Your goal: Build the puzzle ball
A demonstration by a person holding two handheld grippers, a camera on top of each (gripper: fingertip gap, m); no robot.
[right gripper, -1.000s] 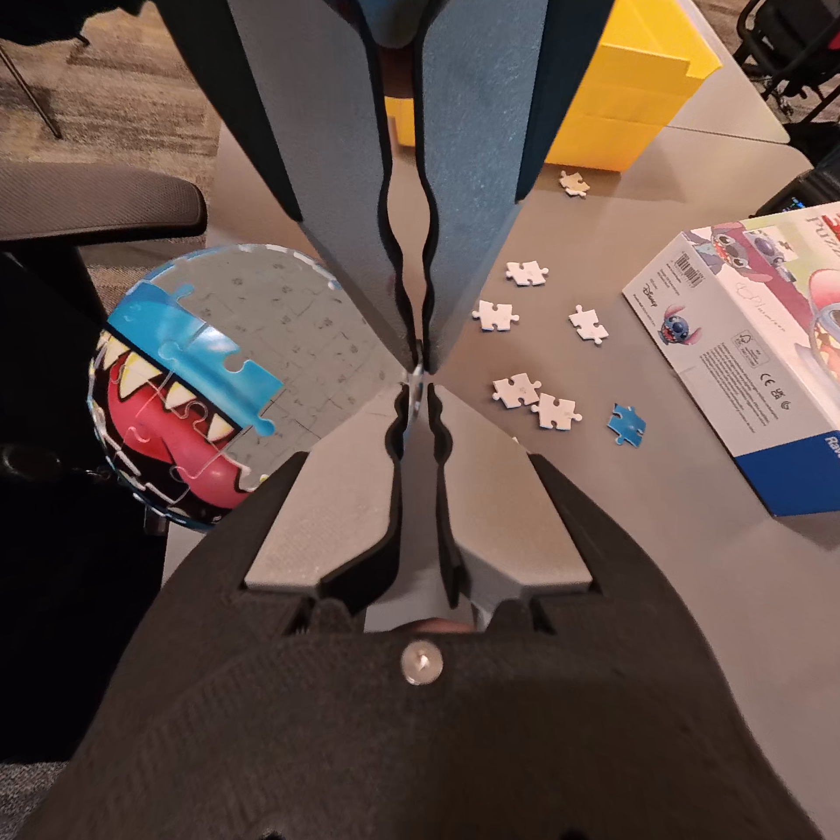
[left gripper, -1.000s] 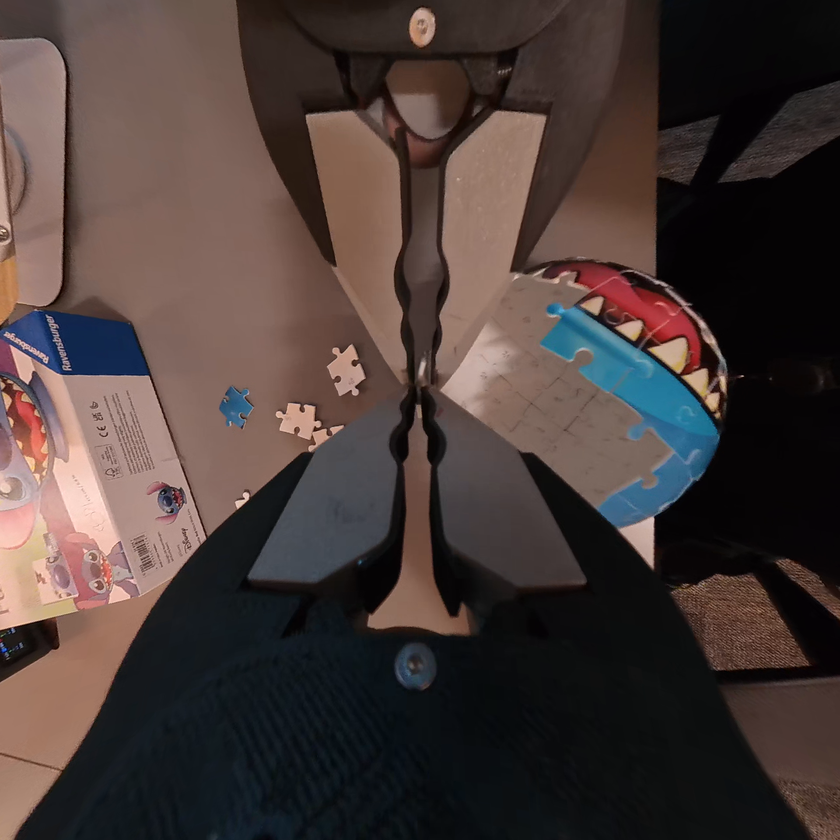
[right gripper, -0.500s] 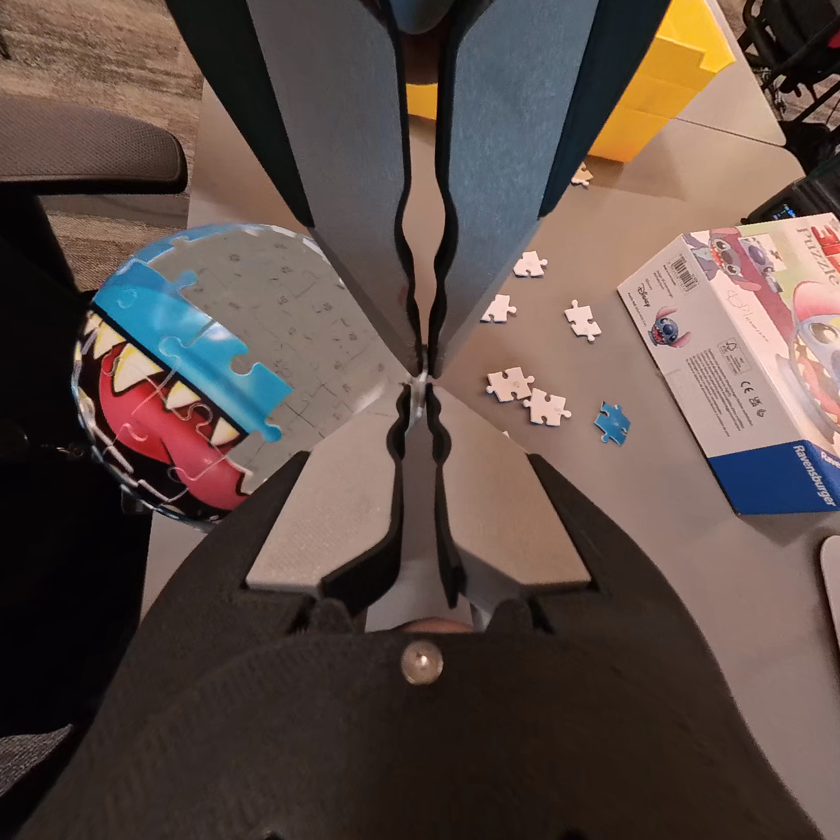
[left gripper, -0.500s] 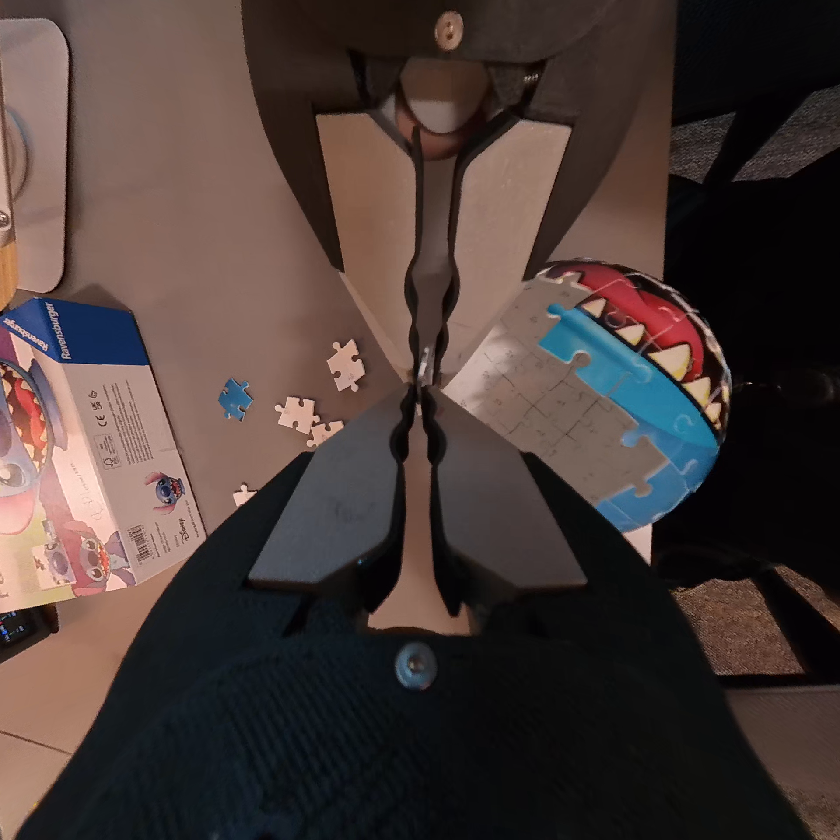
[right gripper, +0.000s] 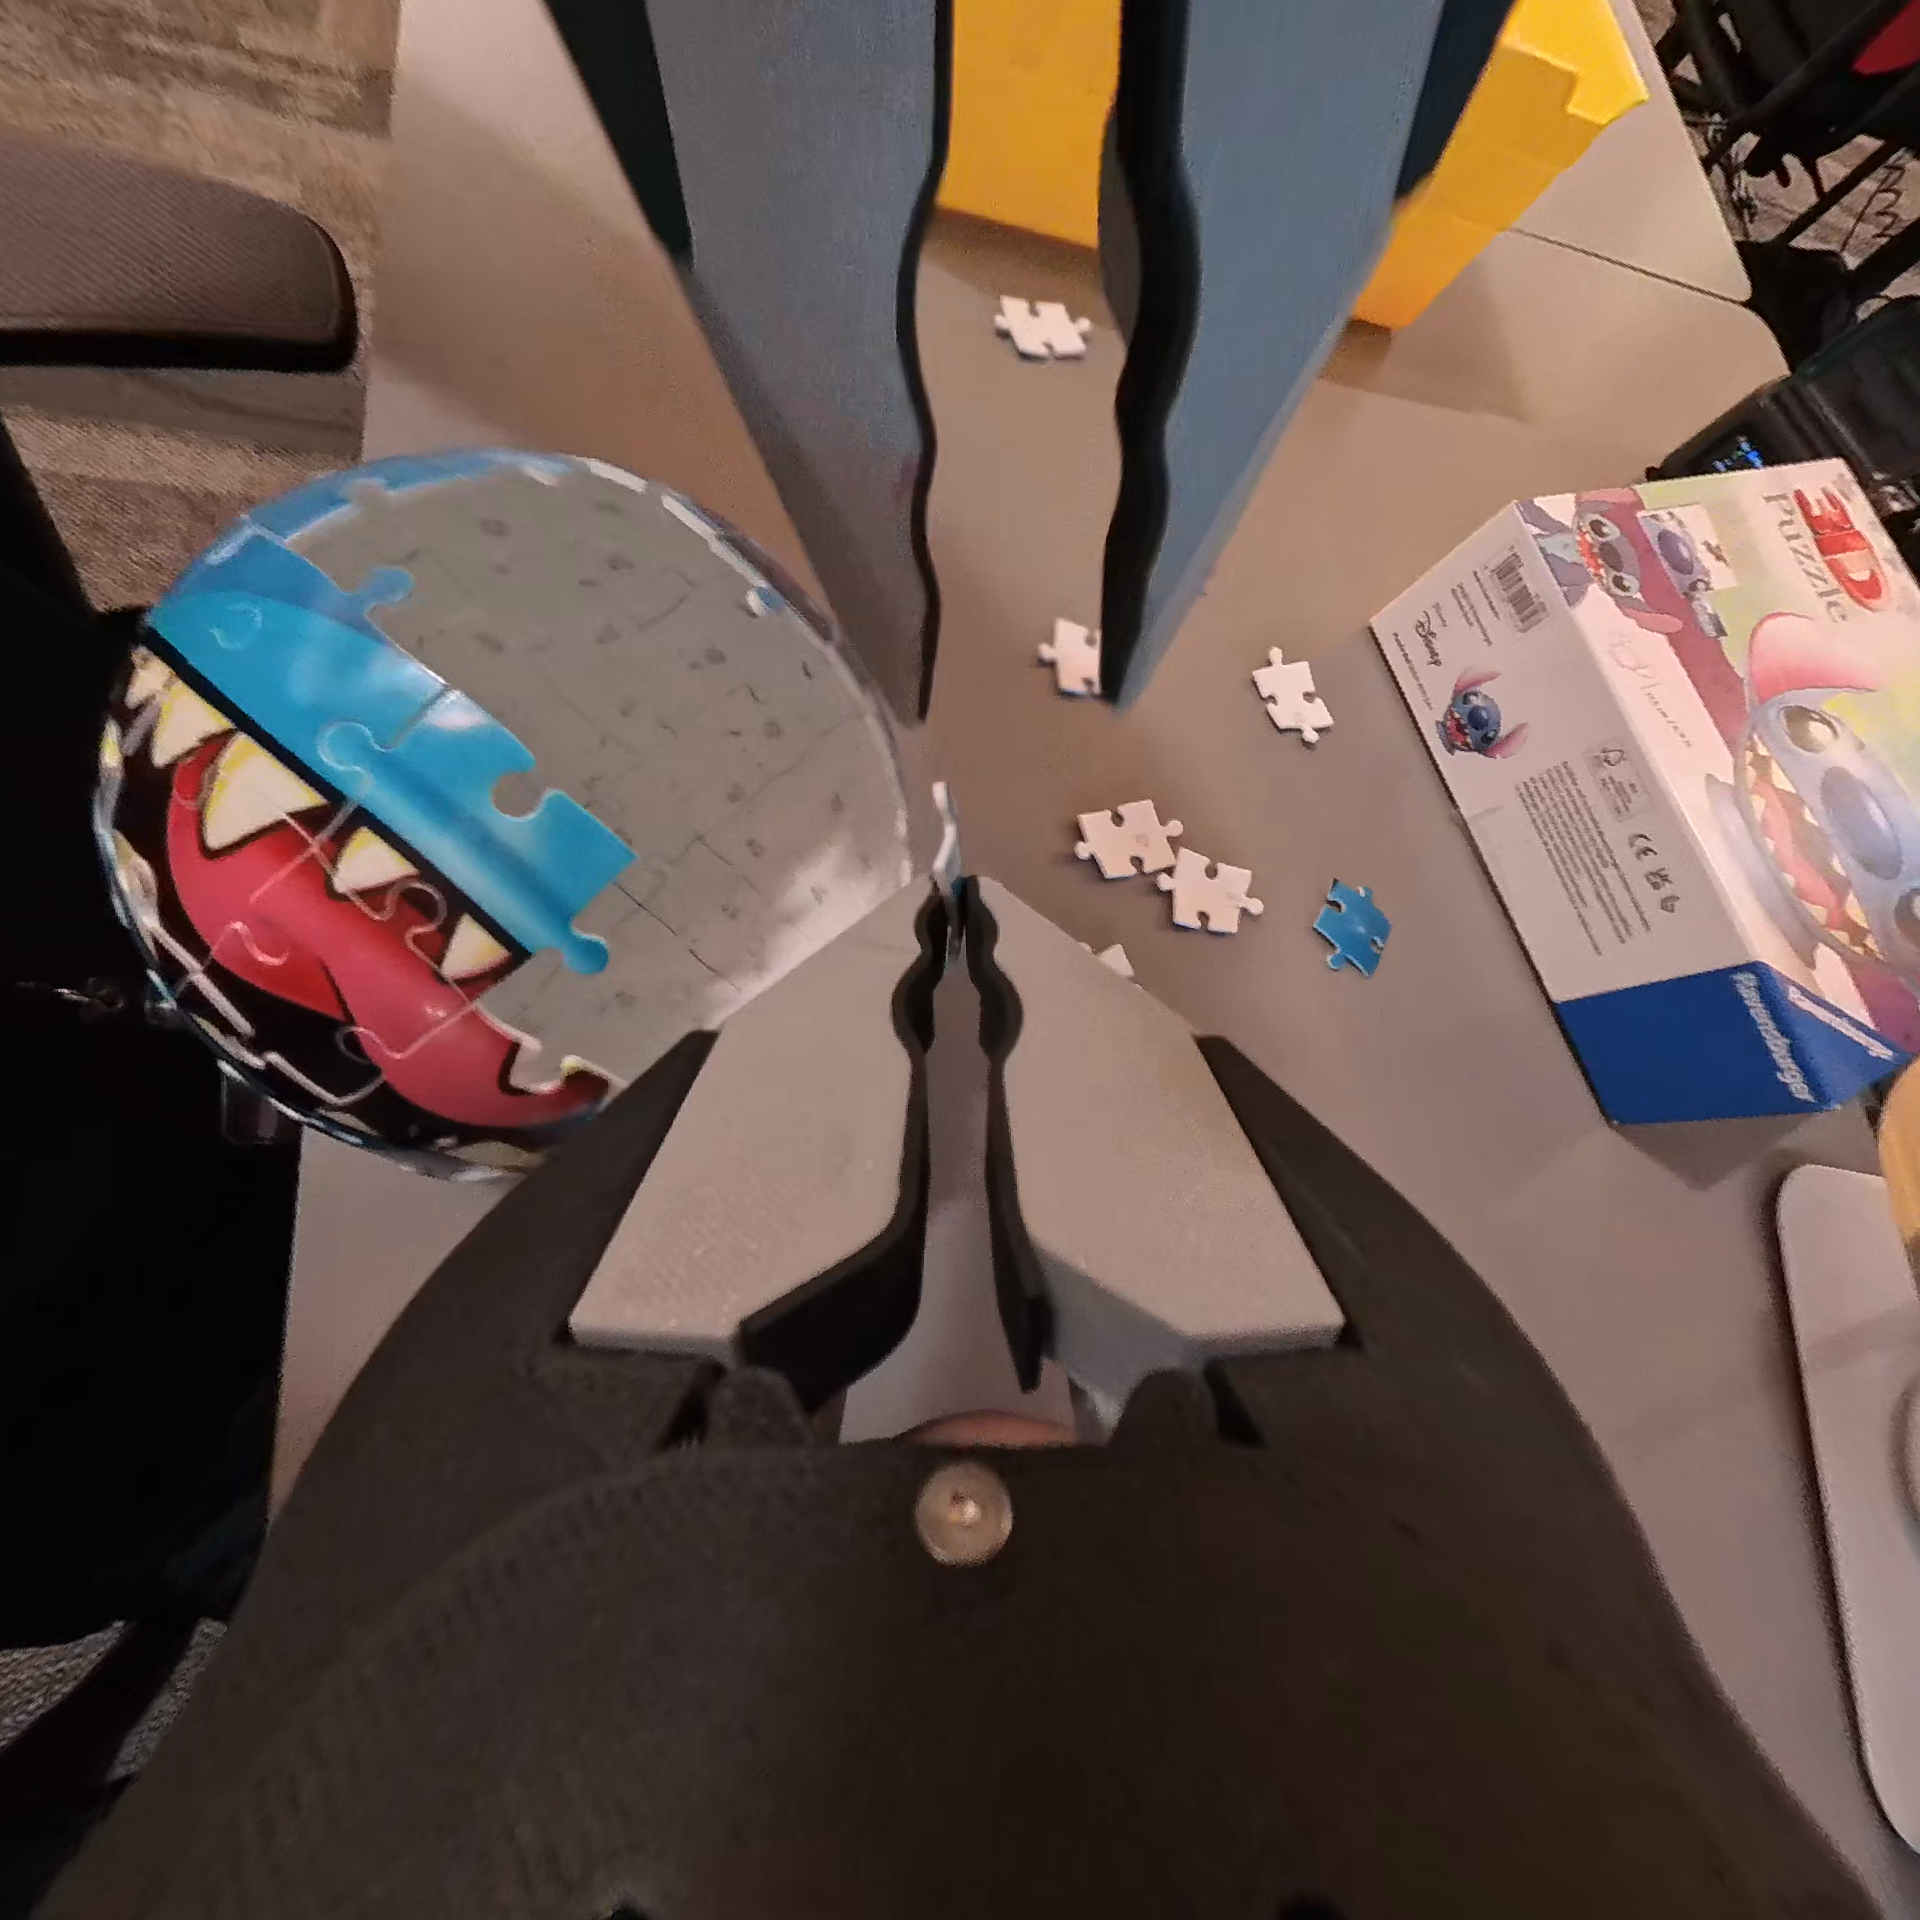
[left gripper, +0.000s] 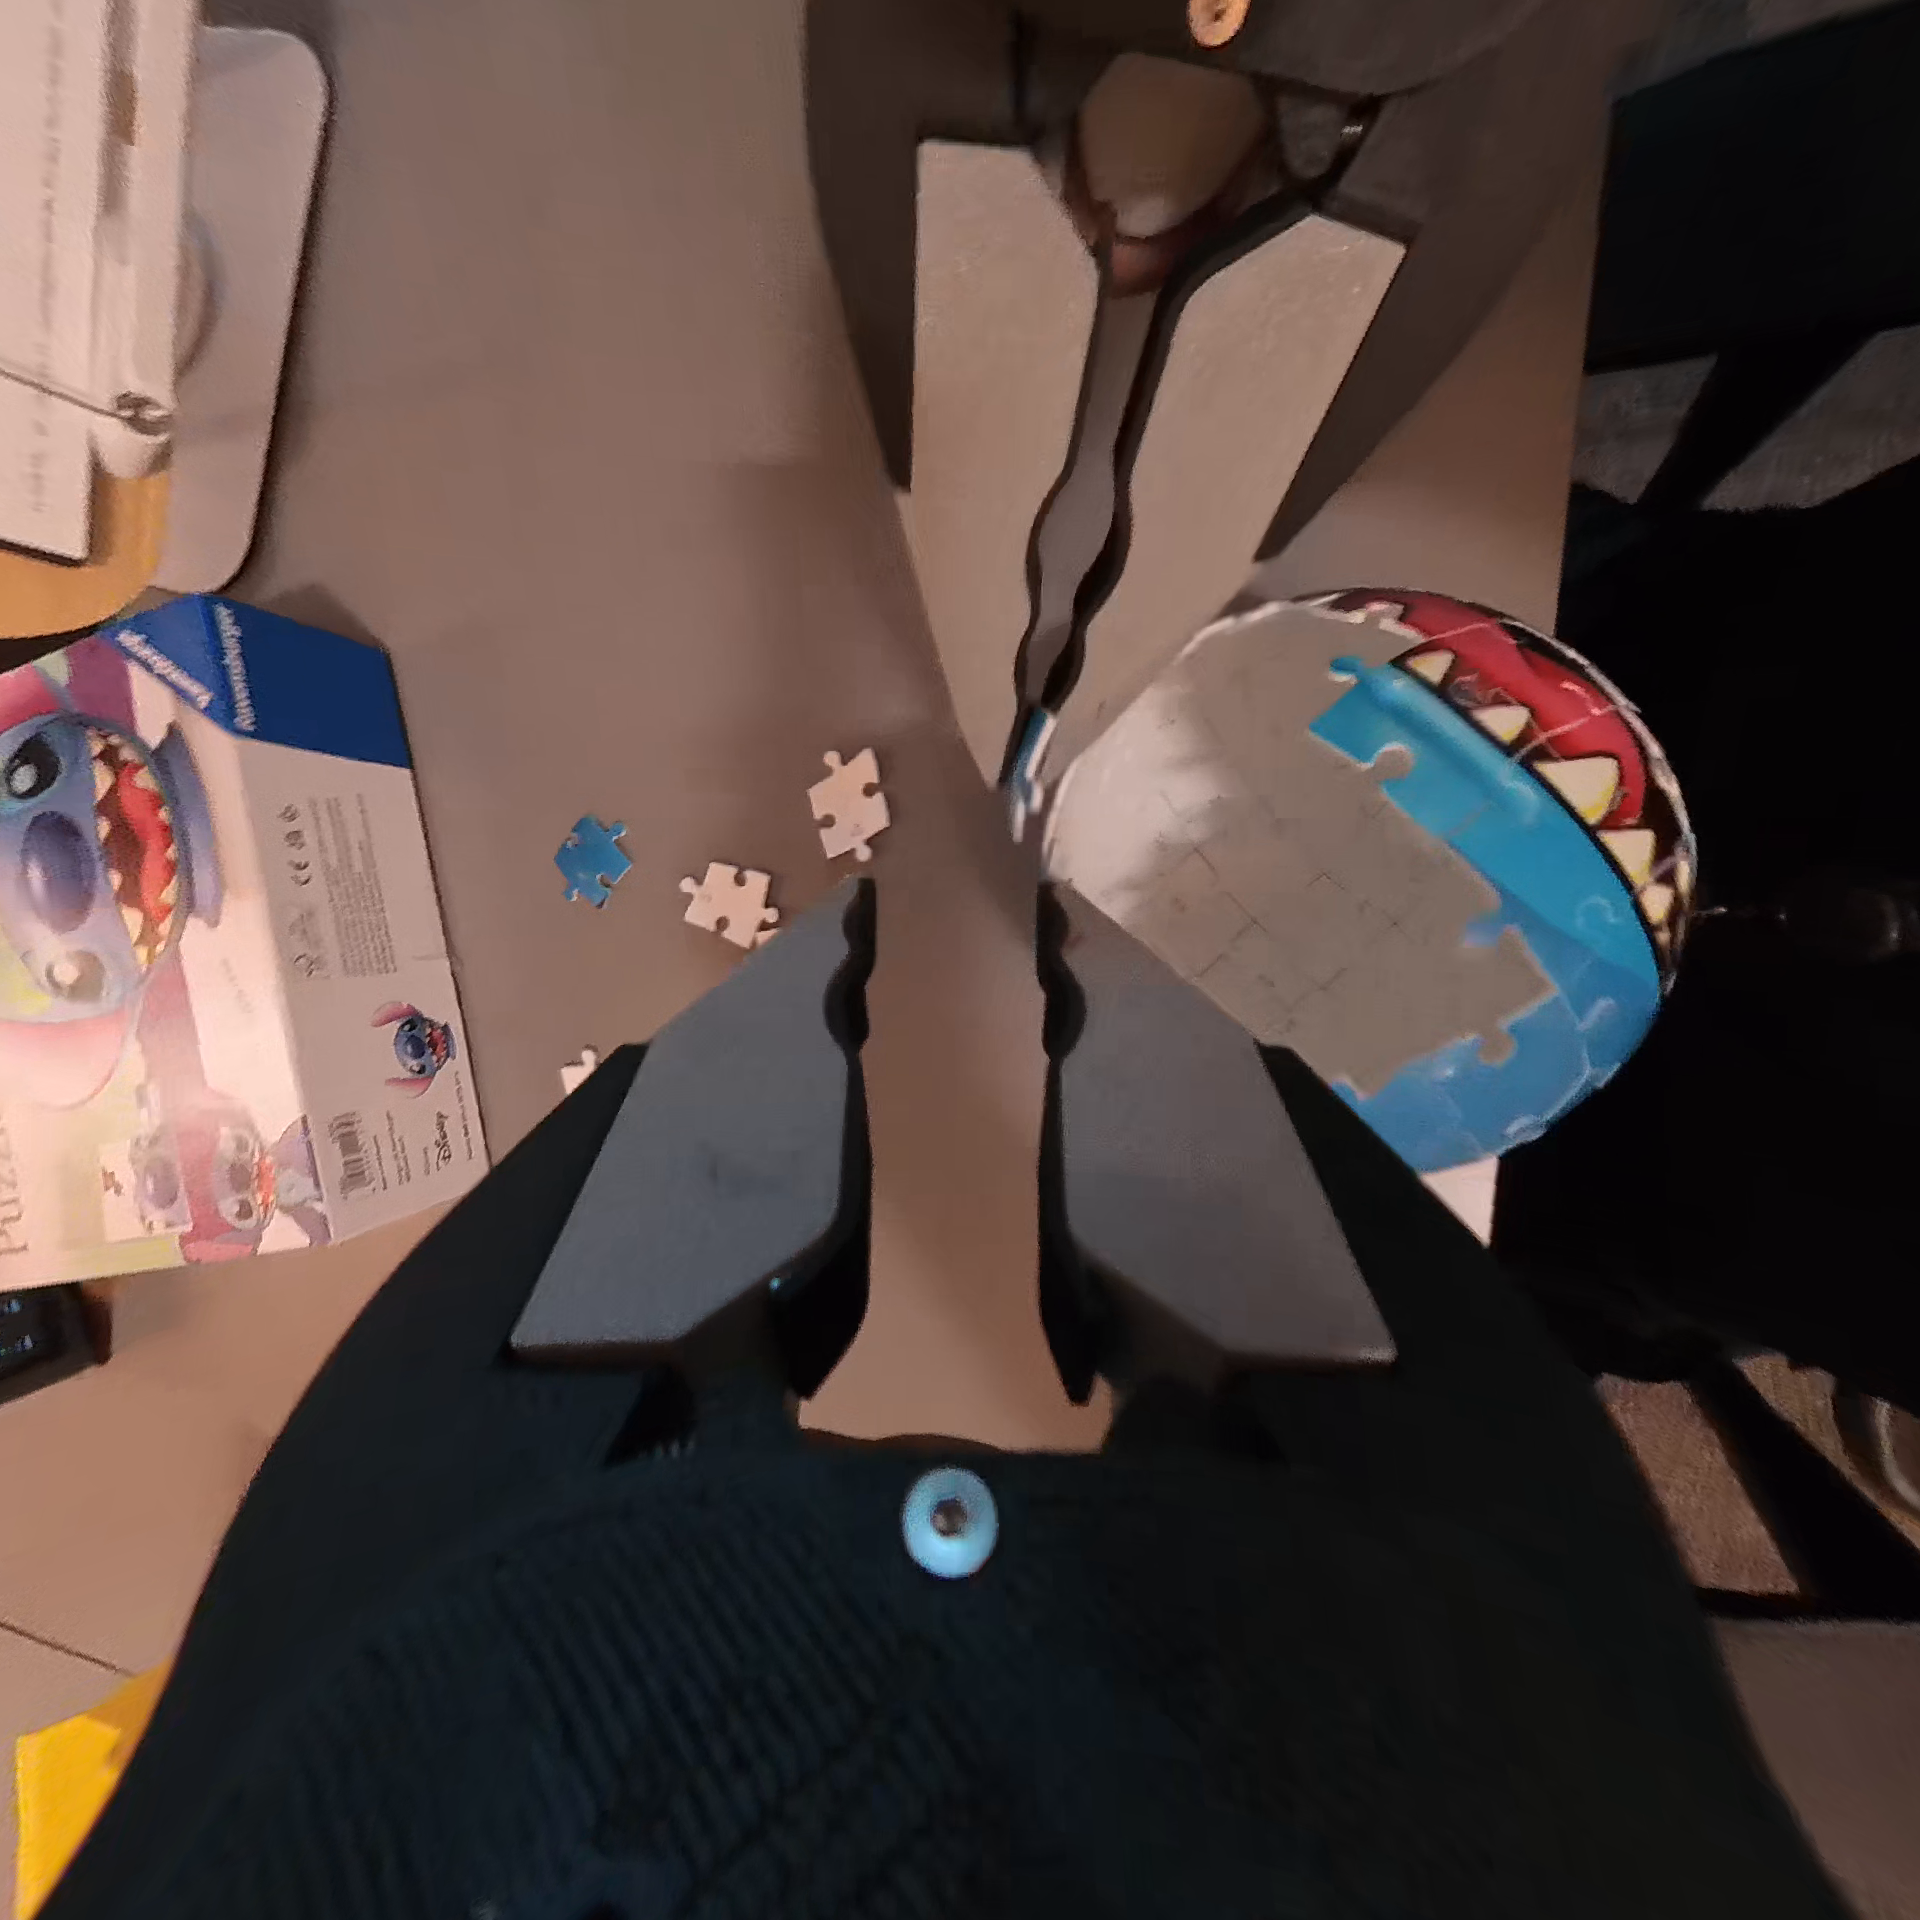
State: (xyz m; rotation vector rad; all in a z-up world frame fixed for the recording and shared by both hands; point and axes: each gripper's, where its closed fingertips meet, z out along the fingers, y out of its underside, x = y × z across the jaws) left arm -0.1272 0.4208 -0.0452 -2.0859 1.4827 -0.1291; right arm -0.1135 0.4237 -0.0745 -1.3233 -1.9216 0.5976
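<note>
Our left gripper (left gripper: 956,914) has its fingers spread, holding nothing; our right gripper (right gripper: 951,894) pinches a puzzle piece (right gripper: 943,831) at the rim of the half-built puzzle ball (right gripper: 499,810), which overhangs the bench (left gripper: 623,468) edge; loose pieces (right gripper: 1169,857) lie between ball and box (right gripper: 1662,790).

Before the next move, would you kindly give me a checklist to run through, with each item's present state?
1. Right hand-held gripper shut on the puzzle piece: ok.
2. Left hand-held gripper open and off the piece: ok.
3. Piece beside the puzzle ball rim: ok.
4. Piece locked into the rim: cannot tell.
5. Ball steady: cannot tell; it juts past the table edge and its support is hidden.
6. Loose pieces on the table, near both grippers: ok.
</note>
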